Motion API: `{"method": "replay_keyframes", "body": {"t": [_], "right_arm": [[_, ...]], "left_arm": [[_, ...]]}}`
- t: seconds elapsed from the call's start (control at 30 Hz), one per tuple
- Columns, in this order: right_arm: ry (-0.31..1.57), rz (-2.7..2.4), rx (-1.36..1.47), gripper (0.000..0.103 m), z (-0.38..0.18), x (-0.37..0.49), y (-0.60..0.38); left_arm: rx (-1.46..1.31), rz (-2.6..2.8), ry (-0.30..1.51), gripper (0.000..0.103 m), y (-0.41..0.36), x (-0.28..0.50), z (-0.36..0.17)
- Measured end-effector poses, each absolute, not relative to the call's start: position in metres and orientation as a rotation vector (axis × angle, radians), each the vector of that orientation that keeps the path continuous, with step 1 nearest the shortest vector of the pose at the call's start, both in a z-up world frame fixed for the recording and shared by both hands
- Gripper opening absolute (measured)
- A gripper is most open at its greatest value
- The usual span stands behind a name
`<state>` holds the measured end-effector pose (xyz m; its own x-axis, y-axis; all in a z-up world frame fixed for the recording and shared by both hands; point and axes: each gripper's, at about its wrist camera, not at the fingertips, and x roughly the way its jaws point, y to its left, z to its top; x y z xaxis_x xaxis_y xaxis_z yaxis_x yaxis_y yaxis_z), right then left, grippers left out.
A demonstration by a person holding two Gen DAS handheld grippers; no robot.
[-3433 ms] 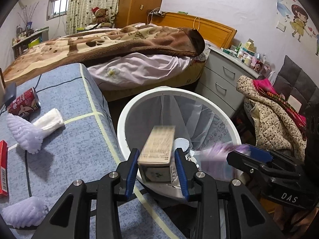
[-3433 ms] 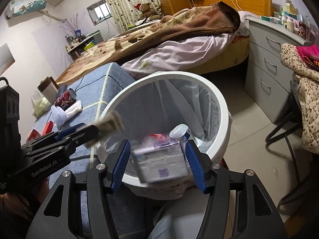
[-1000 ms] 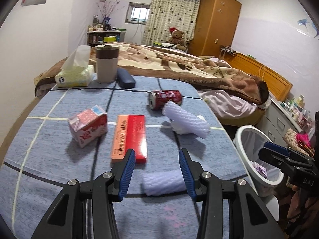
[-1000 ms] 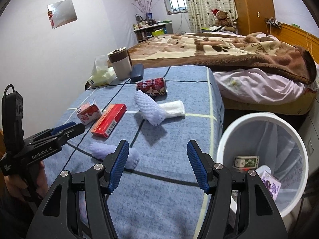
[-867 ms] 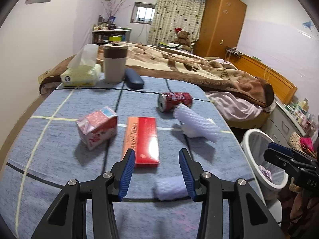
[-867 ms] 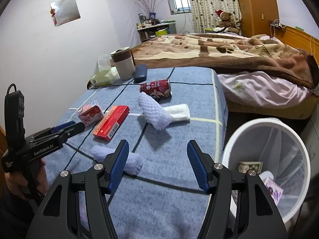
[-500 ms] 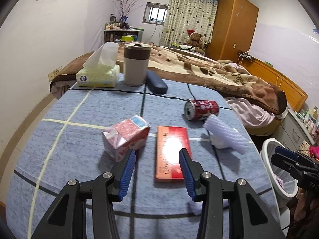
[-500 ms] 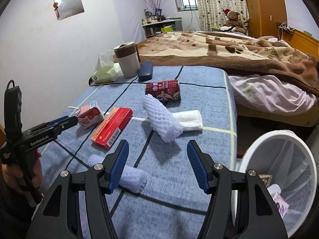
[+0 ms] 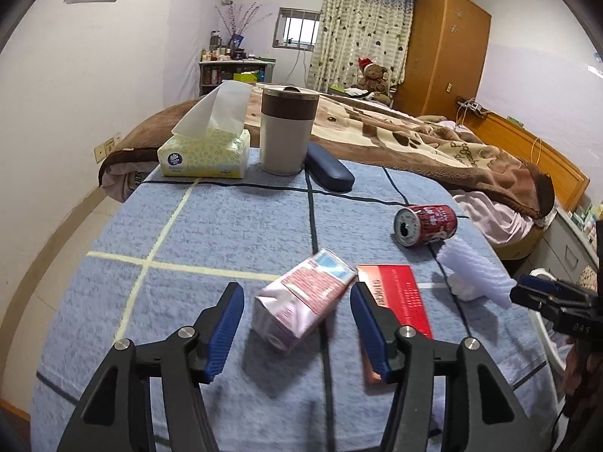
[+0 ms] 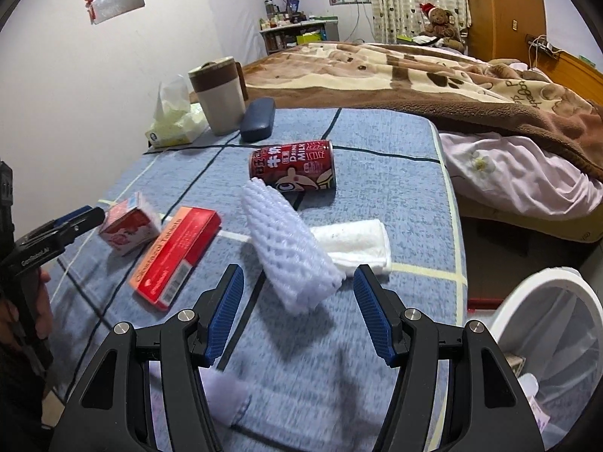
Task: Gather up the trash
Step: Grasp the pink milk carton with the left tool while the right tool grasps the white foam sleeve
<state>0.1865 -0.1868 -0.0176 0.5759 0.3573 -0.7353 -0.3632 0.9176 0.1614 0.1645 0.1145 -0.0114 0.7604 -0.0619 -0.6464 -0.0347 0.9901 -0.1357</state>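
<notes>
On the blue checked cloth lie a pink milk carton, a red tablet box, a red drink can on its side and a white foam net. My left gripper hovers just short of the carton; its jaws are opening, and the carton shows between them untouched. My right gripper stands open over the foam net, nothing pressed between its pads. Beside the net lies a folded white cloth. A second foam net lies under the right gripper's left finger.
A tissue box, a lidded cup and a dark glasses case stand at the table's far edge. A white bin with trash sits off the table's right edge. A bed with a brown blanket lies beyond.
Both grippers have left the bin, where each held a box, and swung left over the table. The left one now faces the carton instead of the red box, jaws wider.
</notes>
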Motion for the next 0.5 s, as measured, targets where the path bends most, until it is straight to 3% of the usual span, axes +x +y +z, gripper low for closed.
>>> {"method": "replay_keyframes", "body": {"t": [0.1, 0.27, 0.5], "right_arm": [[0.867, 0.426, -0.013, 0.062, -0.02, 0.194, -0.183], [0.899, 0.437, -0.022, 0.062, -0.029, 0.2, -0.178], [0.915, 0.446, -0.029, 0.035, -0.034, 0.2, -0.175]], "left_arm": [[-0.115, -0.054, 0.718, 0.065, 0.117, 0.172, -0.016], [-0.08, -0.11, 0.765, 0.065, 0.112, 0.189, -0.029], [-0.062, -0.128, 0.799, 0.065, 0.103, 0.194, -0.043]]}}
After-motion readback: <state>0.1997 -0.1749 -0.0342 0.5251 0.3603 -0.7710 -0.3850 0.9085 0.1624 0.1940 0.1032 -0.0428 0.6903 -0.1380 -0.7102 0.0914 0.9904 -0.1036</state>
